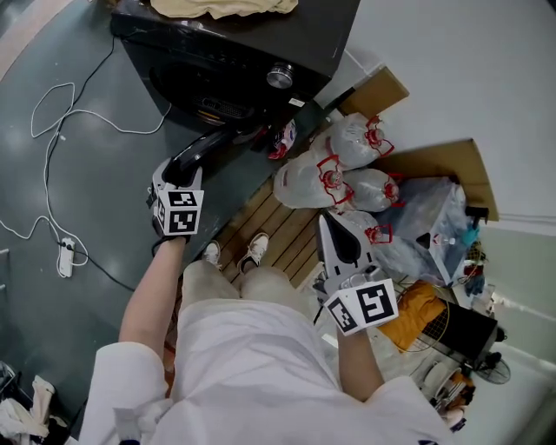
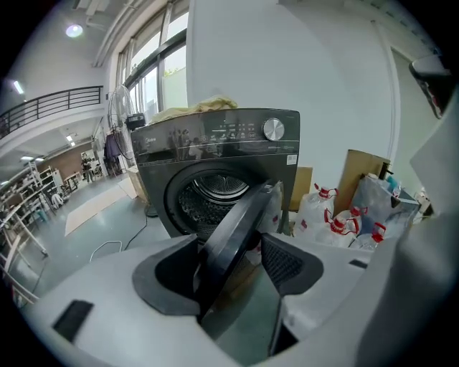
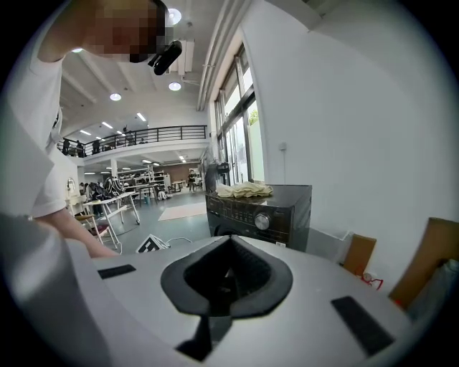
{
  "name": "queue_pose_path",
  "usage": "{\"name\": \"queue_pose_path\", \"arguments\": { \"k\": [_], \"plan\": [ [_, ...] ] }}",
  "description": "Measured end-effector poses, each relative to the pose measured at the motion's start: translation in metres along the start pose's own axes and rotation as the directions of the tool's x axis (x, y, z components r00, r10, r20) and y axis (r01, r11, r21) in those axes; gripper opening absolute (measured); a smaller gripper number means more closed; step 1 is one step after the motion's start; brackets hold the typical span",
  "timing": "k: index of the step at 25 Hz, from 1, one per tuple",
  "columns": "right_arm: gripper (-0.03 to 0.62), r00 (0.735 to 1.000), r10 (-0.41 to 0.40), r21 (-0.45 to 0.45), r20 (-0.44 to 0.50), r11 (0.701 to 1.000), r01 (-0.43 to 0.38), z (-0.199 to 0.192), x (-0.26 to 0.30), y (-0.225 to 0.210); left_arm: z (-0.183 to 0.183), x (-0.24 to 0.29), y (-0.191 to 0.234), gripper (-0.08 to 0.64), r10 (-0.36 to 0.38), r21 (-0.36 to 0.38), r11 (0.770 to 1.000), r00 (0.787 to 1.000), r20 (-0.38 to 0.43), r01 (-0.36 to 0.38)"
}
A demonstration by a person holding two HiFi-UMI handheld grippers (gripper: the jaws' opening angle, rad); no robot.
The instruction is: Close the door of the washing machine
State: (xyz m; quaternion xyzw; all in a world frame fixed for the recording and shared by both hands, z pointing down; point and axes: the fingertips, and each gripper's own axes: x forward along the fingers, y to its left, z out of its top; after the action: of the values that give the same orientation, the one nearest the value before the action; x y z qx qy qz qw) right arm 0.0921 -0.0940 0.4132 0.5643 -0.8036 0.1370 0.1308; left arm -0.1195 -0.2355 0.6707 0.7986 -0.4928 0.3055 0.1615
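Head view, looking steeply down: a black washing machine (image 1: 234,52) stands at the top of the frame with a pale cloth (image 1: 226,7) lying on its lid. Its round door (image 1: 208,143) hangs open, swung out toward the person. The left gripper (image 1: 180,172) reaches to the door's free edge. The right gripper (image 1: 330,228) is held well apart from the machine, above the person's knees, pointing toward a heap of what look like clear plastic jugs (image 1: 334,169) with red handles. A white cable (image 1: 52,113) loops over the grey floor (image 1: 87,217) on the left.

Left gripper view: the left gripper (image 2: 229,269) has its jaws apart, with the dark rim of the door (image 2: 237,229) standing tilted between them. The left pad lies against the door, while a gap shows at the right pad. Behind it, the washing machine (image 2: 215,136) shows its open metal drum (image 2: 211,190). The jugs (image 2: 337,215) and a sheet of cardboard (image 2: 362,172) stand to its right.

Right gripper view: the right gripper (image 3: 228,276) has its jaws closed together with nothing between them. The washing machine (image 3: 262,208) stands beyond, at a distance, with the cloth (image 3: 244,189) on top.
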Motion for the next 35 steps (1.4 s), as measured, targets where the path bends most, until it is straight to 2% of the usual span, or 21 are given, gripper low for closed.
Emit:
{"name": "queue_pose_path", "arguments": {
  "k": [15,23,35],
  "plan": [
    [-0.003,0.989,-0.145,0.051,-0.042,0.988,0.147,-0.022,-0.020,0.001,0.025,0.038,0.058,0.286,0.001,0.044,0.999,1.000,0.016,-0.002],
    [-0.003,0.980,-0.192,0.069,-0.050,0.978,0.195,-0.028,-0.025,-0.005,0.040,0.058,0.078,0.296,0.017,0.069,0.997,1.000,0.020,-0.019],
    [-0.003,0.973,-0.221,0.061,-0.073,0.972,0.226,-0.027,-0.017,-0.013,0.064,0.084,0.103,0.301,0.054,0.085,0.995,0.998,0.031,-0.056]
  ]
}}
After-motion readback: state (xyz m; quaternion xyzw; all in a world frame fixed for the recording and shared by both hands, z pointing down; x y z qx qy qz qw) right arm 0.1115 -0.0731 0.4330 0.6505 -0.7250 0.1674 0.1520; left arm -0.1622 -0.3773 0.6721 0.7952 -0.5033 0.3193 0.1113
